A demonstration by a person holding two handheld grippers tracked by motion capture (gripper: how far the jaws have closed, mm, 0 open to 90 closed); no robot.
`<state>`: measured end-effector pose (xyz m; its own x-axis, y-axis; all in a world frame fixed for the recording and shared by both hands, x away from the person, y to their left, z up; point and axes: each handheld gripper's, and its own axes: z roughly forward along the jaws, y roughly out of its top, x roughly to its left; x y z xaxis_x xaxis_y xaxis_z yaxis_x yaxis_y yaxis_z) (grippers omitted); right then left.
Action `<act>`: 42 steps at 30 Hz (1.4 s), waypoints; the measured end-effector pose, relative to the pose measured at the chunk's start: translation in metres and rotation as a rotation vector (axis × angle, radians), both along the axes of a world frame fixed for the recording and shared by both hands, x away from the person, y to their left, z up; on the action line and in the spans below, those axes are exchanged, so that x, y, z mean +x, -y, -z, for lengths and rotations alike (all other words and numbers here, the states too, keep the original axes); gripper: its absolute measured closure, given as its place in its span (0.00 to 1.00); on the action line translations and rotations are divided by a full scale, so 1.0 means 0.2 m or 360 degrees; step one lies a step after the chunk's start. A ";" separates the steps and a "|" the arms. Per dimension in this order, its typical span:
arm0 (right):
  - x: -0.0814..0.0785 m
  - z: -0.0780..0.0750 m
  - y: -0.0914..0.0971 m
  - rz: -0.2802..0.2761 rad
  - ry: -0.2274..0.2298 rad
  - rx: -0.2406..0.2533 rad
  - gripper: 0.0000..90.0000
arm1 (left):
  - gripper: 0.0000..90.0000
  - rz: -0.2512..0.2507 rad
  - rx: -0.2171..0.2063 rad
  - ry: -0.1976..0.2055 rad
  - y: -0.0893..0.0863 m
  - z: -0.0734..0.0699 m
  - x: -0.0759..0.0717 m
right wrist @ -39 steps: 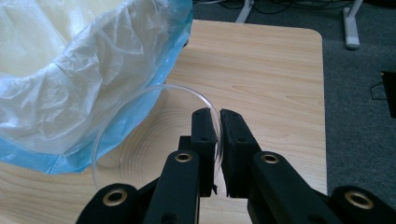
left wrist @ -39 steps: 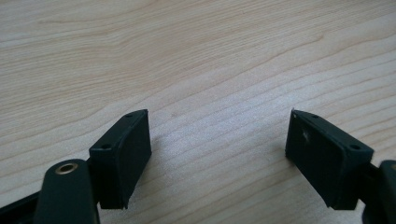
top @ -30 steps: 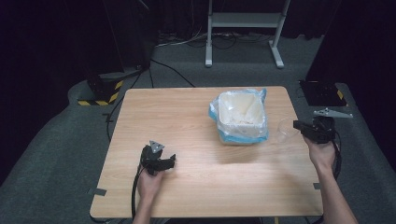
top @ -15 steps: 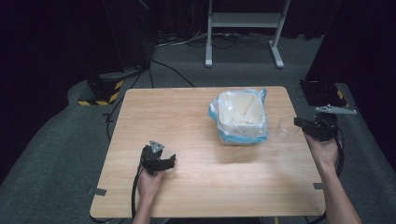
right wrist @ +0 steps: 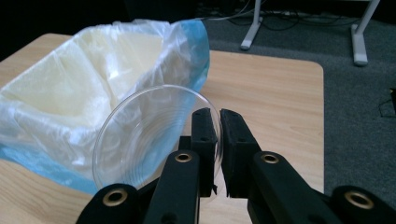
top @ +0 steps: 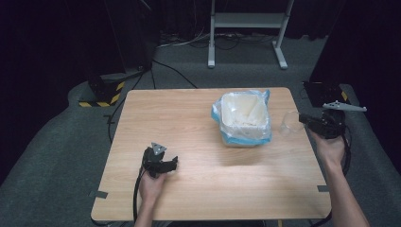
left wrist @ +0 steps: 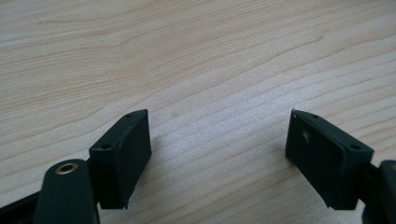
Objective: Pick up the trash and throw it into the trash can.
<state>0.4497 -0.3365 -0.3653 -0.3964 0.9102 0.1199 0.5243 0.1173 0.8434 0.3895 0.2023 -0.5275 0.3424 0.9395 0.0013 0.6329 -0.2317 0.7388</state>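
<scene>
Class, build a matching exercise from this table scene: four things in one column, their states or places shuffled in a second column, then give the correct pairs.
Things:
1. left gripper
2. right gripper
3. clear plastic cup
4. bin

States:
A. lined with a blue-tinted plastic bag
B. jaws apart over bare wood
C. tilted, held by its rim
D. jaws closed on a transparent rim

Pairs: 1-B, 2-D, 3-C, 4-A
</scene>
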 end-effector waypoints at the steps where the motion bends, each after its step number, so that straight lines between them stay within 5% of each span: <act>1: 0.00 -0.01 0.00 -0.0003 0.0008 0.0005 0.94 | 0.24 -0.0001 0.0001 0.0000 0.00 0.00 0.00; 25: 0.01 -0.25 -0.15 -0.0111 0.0174 -0.0002 0.94 | 0.24 0.0002 0.0001 0.0001 0.00 0.00 0.00; 42: 0.06 -0.29 -0.28 -0.0209 0.0192 0.0018 0.94 | 0.24 0.0002 0.0001 0.0000 0.00 0.00 0.00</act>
